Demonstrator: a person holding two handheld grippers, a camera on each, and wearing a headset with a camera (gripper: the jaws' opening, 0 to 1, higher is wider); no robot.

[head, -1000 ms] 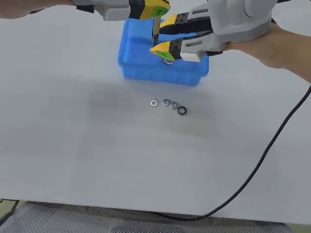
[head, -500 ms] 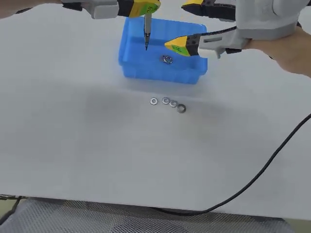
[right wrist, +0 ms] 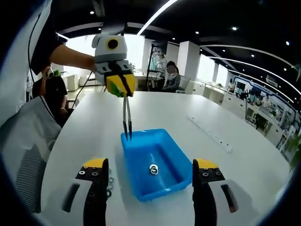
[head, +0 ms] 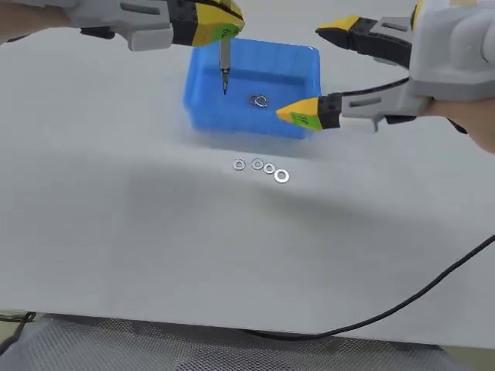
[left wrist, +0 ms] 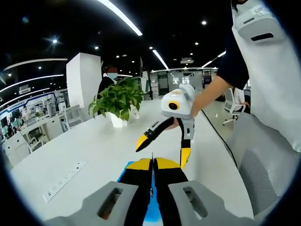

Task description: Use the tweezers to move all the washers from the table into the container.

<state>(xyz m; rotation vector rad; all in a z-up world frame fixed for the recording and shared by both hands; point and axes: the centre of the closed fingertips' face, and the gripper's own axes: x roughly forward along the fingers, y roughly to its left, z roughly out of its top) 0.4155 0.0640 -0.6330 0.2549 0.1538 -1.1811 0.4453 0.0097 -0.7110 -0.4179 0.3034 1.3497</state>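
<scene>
1. The white table (head: 116,255) carries the whole work area. A black cable (head: 421,290) crosses its near right part.

2. The blue rectangular plastic container (head: 232,120) stands at the far centre of the table. It also appears in the right gripper view (right wrist: 141,183).

3. The right gripper (head: 299,72) hangs over the right end of the container with its jaws spread wide and nothing between them. Its own view (right wrist: 150,164) confirms this.

4. The left gripper (head: 220,19) is over the far left of the container. Its jaws are clamped on the slim metal tweezers (head: 224,69), and its own view (left wrist: 153,165) shows them pressed together.

5. The tweezers hang upright, tips down, above the left part of the container. In the right gripper view (right wrist: 127,115) the two tines meet at the tips, and no washer is seen between them.

6. One silver ring washer (head: 260,100) lies inside the container.

7. A row of four silver washers (head: 260,167) lies on the table, just near of the container's front wall.

**Governing relation:** the row lies near and slightly right of the tweezer tips. Its long axis runs left to right, slanting nearer at the right end, where the largest washer lies. The left gripper holds the tool, so the next pick probably falls to it.

**Markings:** the yellow jaw tips carry green marks that are too small to read. No brand or other writing is legible.
</scene>
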